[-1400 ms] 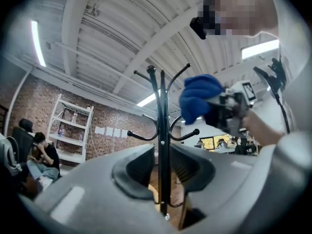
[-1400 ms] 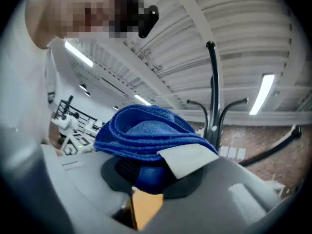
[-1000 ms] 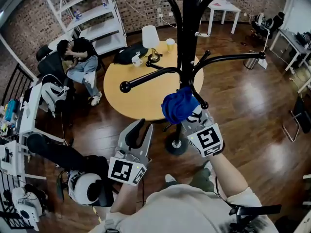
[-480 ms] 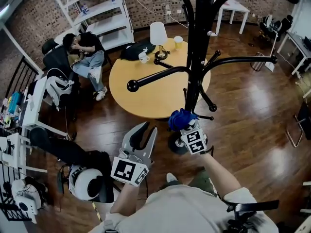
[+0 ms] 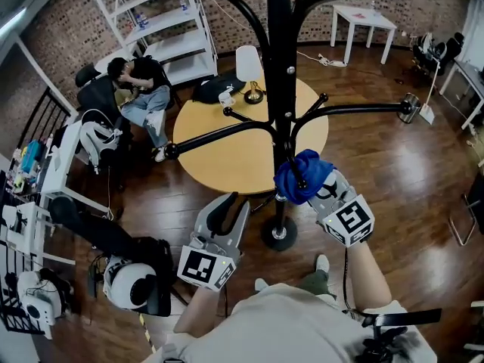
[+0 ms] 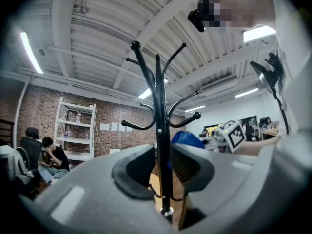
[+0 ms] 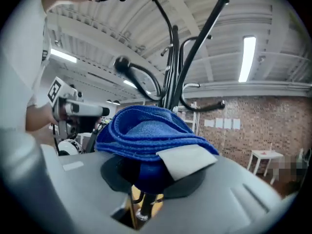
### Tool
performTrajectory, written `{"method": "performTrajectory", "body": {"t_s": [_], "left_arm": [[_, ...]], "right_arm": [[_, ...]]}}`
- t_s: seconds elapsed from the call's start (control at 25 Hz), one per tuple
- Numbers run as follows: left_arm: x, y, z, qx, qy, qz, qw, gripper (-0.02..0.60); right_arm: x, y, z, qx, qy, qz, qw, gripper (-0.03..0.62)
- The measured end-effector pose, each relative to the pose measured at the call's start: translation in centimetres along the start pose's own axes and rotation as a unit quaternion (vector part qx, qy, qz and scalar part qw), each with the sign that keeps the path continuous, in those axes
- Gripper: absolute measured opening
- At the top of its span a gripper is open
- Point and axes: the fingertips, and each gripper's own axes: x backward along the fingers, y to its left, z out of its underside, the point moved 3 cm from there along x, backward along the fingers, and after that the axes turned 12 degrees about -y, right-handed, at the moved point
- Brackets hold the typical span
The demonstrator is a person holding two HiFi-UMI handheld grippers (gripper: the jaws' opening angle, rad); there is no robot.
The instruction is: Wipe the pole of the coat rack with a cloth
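The right tool (image 5: 316, 187) is clamped on a bunched blue cloth (image 5: 301, 176). It presses the cloth to the right side of the coat rack's pole (image 5: 278, 66), below the lower hooks (image 5: 227, 131), apparently so the wad rubs the metal. The left tool (image 5: 223, 216) hangs nearer and to the left, jaws apart and empty, likely idle because one tool suffices. The round counter (image 5: 219, 157) stands beyond.

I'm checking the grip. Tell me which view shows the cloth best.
The right gripper view: the blue cloth fills its middle, folded and clamped in the right claw. The head view shows it small, bunched at the pole; the left gripper view shows only a sliver.
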Motion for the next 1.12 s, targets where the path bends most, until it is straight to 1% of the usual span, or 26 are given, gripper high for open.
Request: {"method": "performTrajectory", "body": {"t_s": [0.08,0.16,0.2,0.28,0.36,0.4,0.48,0.56,0.6,0.68,0.72,0.8,0.84,0.88,0.96,1.0,1.08,1.12], "left_arm": [[-1.7,-1.2,-0.4,-0.006,-0.007,-0.013,0.9999,0.094],[-3.4,-2.7,-0.6,-0.012,-0.01,-0.028,0.9995,0.094],[-4.1,-3.4,-0.5,-0.015,-0.01,-0.037,0.9992,0.094],[-5.1,-4.6,-0.1,-0.022,-0.008,-0.059,0.998,0.094],[-5.9,-5.5,0.4,-0.034,-0.006,-0.091,0.9953,0.094],[-6.2,-5.9,0.7,-0.041,-0.005,-0.108,0.9933,0.094],[-6.7,-7.1,1.6,-0.052,0.001,-0.146,0.9878,0.094],[-6.4,-8.4,2.5,-0.056,0.013,-0.195,0.9791,0.094],[-6.2,-8.9,3.1,-0.055,0.019,-0.217,0.9745,0.094],[-5.6,-9.4,4.2,-0.05,0.029,-0.249,0.9667,0.094],[-5.0,-9.7,4.8,-0.048,0.035,-0.262,0.9632,0.094],[-3.2,-10.6,5.8,-0.047,0.049,-0.286,0.9557,0.094],[-2.3,-10.9,6.1,-0.046,0.054,-0.296,0.9525,0.094],[-1.6,-11.1,6.3,-0.047,0.057,-0.302,0.9504,0.094],[-0.8,-11.4,6.3,-0.052,0.051,-0.304,0.9499,0.094],[-0.5,-11.6,6.1,-0.057,0.044,-0.302,0.9505,0.094],[0.0,-12.0,5.6,-0.068,0.035,-0.301,0.9505,0.094],[0.2,-12.1,5.2,-0.07,0.034,-0.303,0.9499,0.094]], "right_arm": [[-0.2,-2.3,-3.6,0.027,-0.018,-0.042,0.999,0.098],[-0.8,-3.7,-5.0,0.04,-0.02,-0.092,0.995,0.098],[-1.1,-4.2,-4.8,0.04,-0.016,-0.115,0.992,0.098],[-1.7,-4.8,-3.8,0.03,-0.013,-0.145,0.989,0.098],[-2.1,-5.0,-2.4,-0.002,-0.015,-0.18,0.983,0.098],[-2.1,-5.0,-1.5,-0.016,-0.014,-0.203,0.979,0.098],[-1.8,-4.7,1.2,-0.029,-0.004,-0.252,0.967,0.098],[-1.2,-4.1,4.6,-0.037,0.017,-0.298,0.954,0.098],[-1.0,-3.9,6.5,-0.043,0.03,-0.314,0.948,0.1],[-1.0,-3.8,10.7,-0.045,0.066,-0.331,0.94,0.1],[-1.0,-3.4,13.1,-0.033,0.094,-0.34,0.935,0.101],[-0.4,-1.8,17.8,0.015,0.157,-0.358,0.92,0.101],[-0.1,-1.0,19.5,0.035,0.173,-0.36,0.916,0.101],[0.0,-0.4,20.4,0.039,0.173,-0.356,0.917,0.101],[0.2,-0.2,20.4,0.006,0.148,-0.337,0.93,0.1],[0.5,-0.6,19.6,-0.01,0.126,-0.325,0.937,0.098],[1.8,-1.2,15.6,-0.037,0.064,-0.311,0.947,0.098],[2.8,-1.2,12.7,-0.056,0.027,-0.313,0.948,0.098]]}}
